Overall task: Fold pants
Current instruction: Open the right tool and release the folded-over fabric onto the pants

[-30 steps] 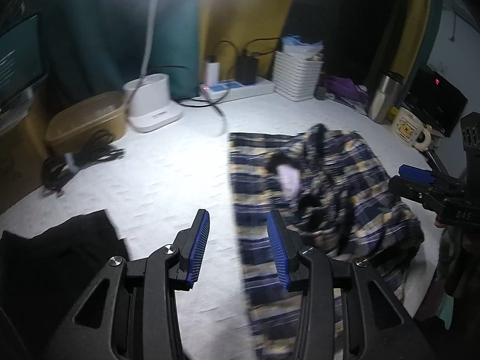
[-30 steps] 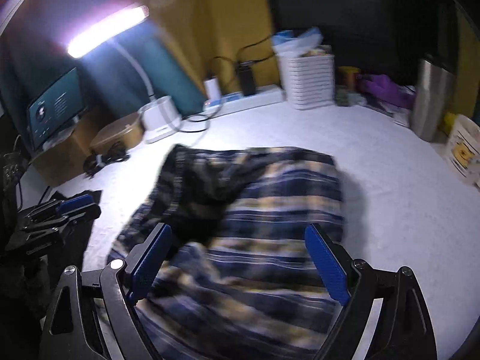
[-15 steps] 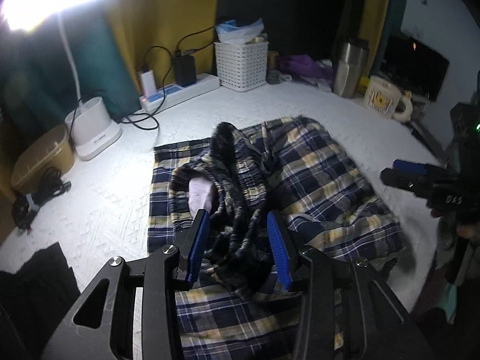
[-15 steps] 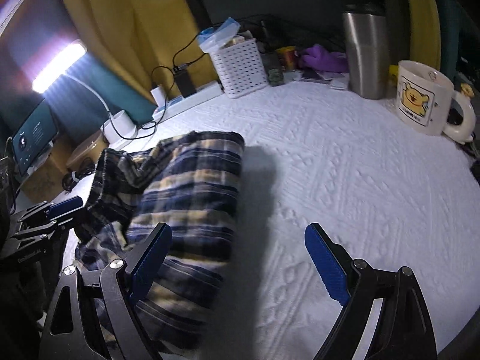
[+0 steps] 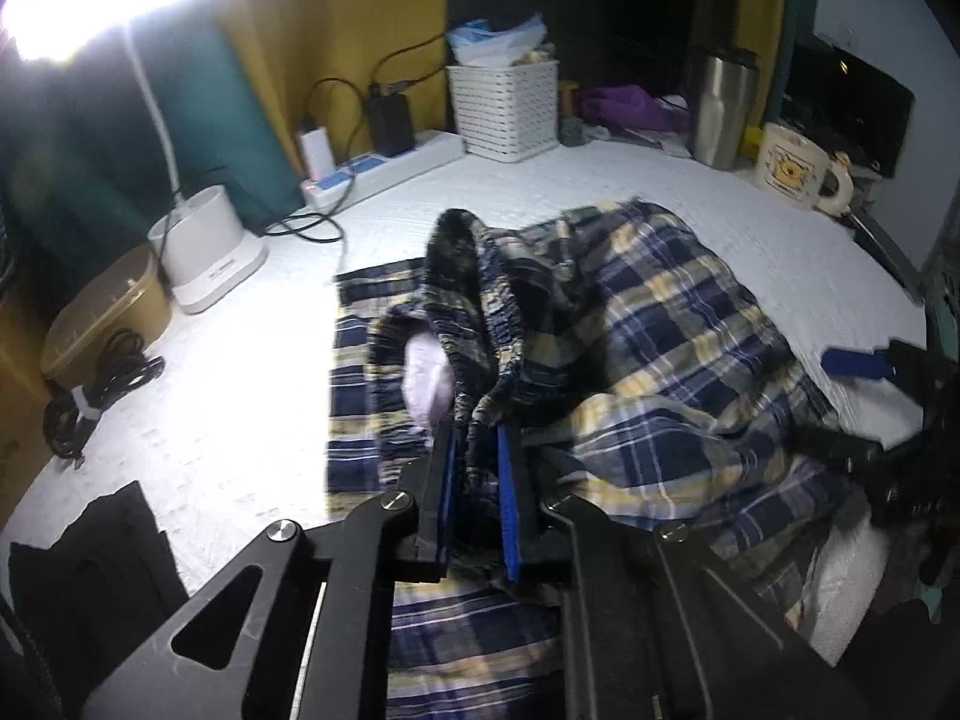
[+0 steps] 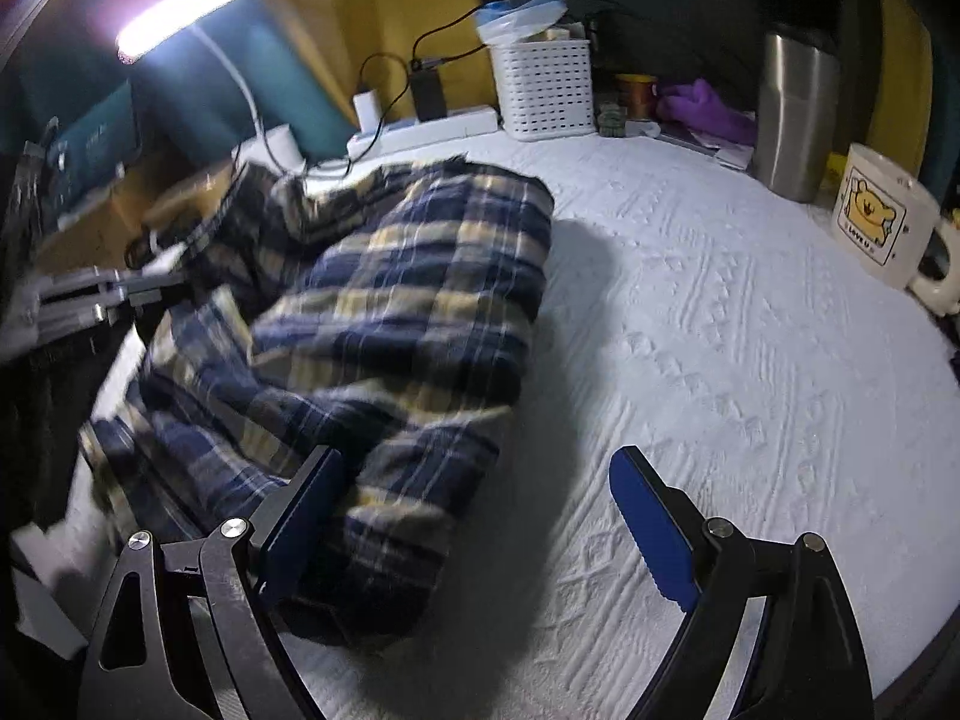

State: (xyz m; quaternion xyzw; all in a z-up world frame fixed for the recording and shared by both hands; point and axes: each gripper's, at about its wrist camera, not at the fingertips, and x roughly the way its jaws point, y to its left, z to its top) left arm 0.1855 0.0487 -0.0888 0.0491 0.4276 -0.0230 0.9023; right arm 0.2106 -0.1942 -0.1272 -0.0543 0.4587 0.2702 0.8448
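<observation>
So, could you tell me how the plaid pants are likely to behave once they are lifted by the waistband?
The plaid pants look thin and rumpled, so they will probably droop. The left tongs are closing on the gathered waistband, so the rest should trail behind. They seem light and may drag on the white cover.

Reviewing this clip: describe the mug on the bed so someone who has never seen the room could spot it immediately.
Start from the white textured bedspread and follow its far right edge, past the plaid pants. Beside the tall steel tumbler stands the mug. It is the only cream-coloured cup there, with a yellow cartoon bear printed on its side and a handle on the right.
</observation>
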